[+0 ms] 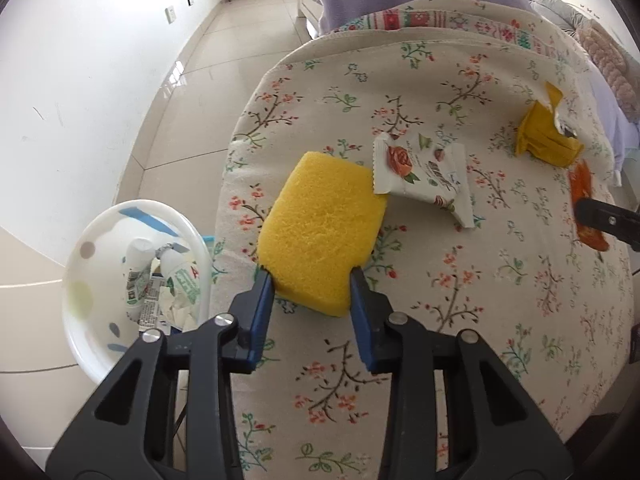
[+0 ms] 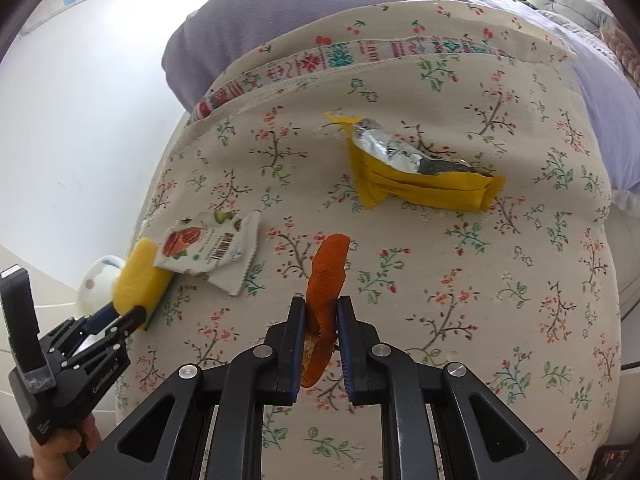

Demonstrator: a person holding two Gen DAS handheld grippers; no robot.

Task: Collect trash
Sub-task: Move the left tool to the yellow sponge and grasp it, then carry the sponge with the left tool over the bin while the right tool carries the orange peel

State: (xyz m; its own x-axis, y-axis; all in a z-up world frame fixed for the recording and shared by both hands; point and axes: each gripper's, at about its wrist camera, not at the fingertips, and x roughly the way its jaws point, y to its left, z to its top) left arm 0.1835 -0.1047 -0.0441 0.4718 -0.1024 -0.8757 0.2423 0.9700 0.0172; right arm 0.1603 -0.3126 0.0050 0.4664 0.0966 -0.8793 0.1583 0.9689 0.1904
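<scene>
My left gripper (image 1: 312, 280) is shut on a yellow sponge (image 1: 320, 228) that lies at the left edge of the floral cloth (image 1: 460, 300). The sponge also shows in the right wrist view (image 2: 138, 276). My right gripper (image 2: 322, 308) is shut on an orange peel (image 2: 326, 276), which stands up between the pads. A white rose-print wrapper (image 1: 424, 176) lies just beyond the sponge, touching its far corner. A torn yellow packet with foil lining (image 2: 420, 168) lies further back. A white bin (image 1: 100, 272) with several scraps inside stands on the floor to the left.
The floral cloth covers a bed or table top with a rounded left edge; tiled floor (image 1: 192, 80) and a white wall (image 1: 60, 80) lie to the left. A lilac blanket (image 2: 280, 12) and pillows lie behind. The left gripper's body (image 2: 72, 356) shows at lower left.
</scene>
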